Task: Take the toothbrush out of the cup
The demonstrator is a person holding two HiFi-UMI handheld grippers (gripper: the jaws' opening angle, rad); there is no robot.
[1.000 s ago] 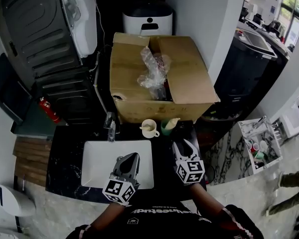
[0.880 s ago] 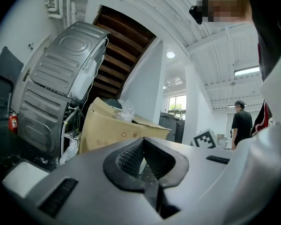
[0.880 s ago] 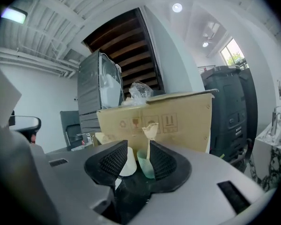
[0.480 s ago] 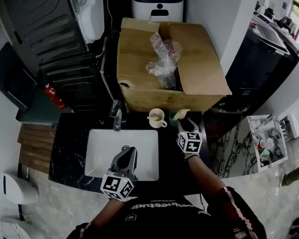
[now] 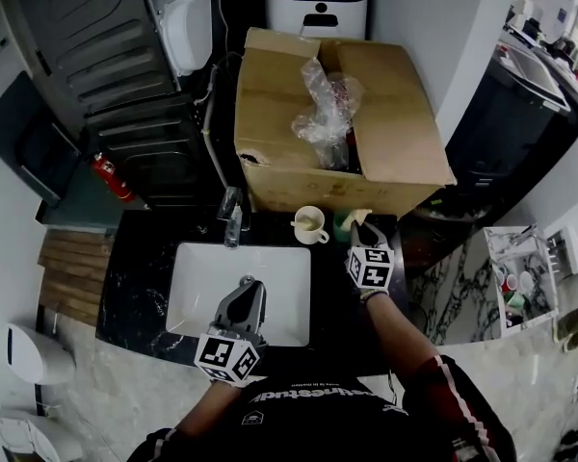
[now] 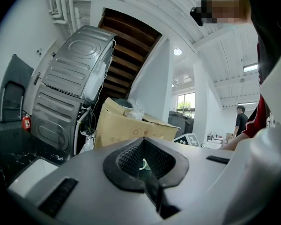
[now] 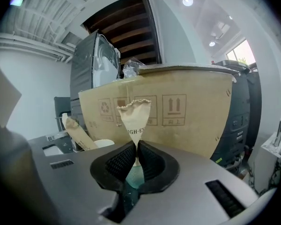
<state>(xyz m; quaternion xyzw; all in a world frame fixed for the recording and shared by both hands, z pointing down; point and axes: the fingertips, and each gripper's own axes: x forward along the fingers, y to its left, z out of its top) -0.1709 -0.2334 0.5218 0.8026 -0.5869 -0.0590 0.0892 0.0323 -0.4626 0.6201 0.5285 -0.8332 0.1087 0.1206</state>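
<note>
Fingers (image 7: pixel 119 163) of right gripper (image 7: pixel 136 149) just closed, now pinching paper-wrapped toothbrush (image 7: pixel 136 118), which stands in green cup (image 5: pixel 343 225), centre-right of head view, on table (image 5: pixel 135 287). Left gripper (image 6: pixel 143 149) fingers fully closed, empty, lower centre over sink (image 5: pixel 202 287).

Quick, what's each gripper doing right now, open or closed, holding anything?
Left gripper: shut, empty, above the sink.
Right gripper: jaws have just been closing, now shut on the paper-wrapped toothbrush in the green cup.

A paper-wrapped toothbrush (image 7: pixel 135 118) stands upright (crimped top flaring) in a pale green cup (image 7: pixel 133 178) on the dark worktop (image 5: pixel 140 277).
</note>
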